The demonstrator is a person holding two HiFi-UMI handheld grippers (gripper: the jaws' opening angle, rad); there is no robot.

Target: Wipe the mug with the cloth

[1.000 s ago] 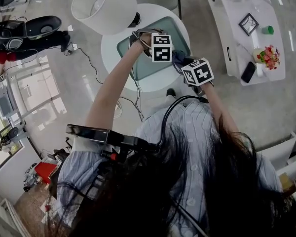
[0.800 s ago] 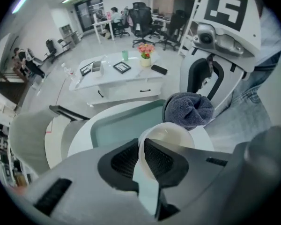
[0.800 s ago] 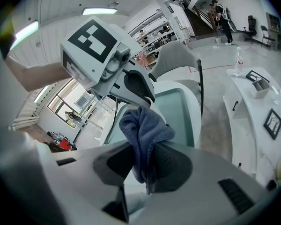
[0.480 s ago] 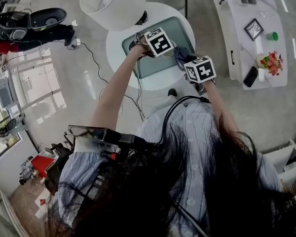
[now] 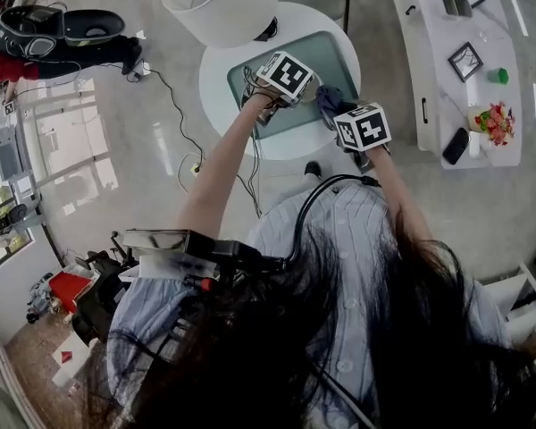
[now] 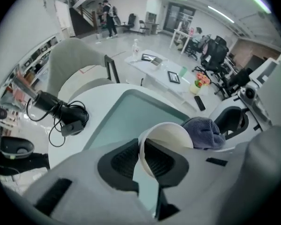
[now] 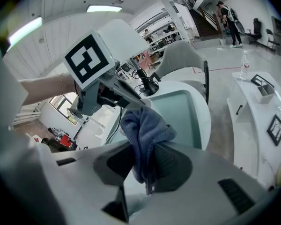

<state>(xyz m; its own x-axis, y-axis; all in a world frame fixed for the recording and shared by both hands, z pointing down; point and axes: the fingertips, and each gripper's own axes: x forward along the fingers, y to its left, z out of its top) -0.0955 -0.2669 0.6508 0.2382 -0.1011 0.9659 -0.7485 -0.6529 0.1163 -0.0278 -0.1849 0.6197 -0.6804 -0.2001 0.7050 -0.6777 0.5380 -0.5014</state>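
A white mug [image 6: 167, 134] is clamped by its wall between the jaws of my left gripper [image 6: 141, 150], its open mouth facing the camera. A blue-grey cloth [image 7: 143, 128] hangs bunched between the jaws of my right gripper [image 7: 143, 159], which is shut on it. The cloth [image 6: 204, 131] presses against the mug's right side. In the head view both grippers are held above the table, the left gripper [image 5: 284, 77] beside the right gripper [image 5: 361, 129], with the cloth [image 5: 329, 102] between them. The mug itself is hidden there.
Below the grippers is a round white table [image 5: 216, 88] with a teal mat [image 5: 326, 54]. A white lampshade [image 5: 219, 3] overhangs its far side, and a black cable and plug [image 6: 65, 118] lie on it. A long white counter [image 5: 447, 70] with small items stands to the right.
The left gripper has turned in the person's hand, so its marker cube now sits tilted. The right gripper and cloth have stayed against the mug.
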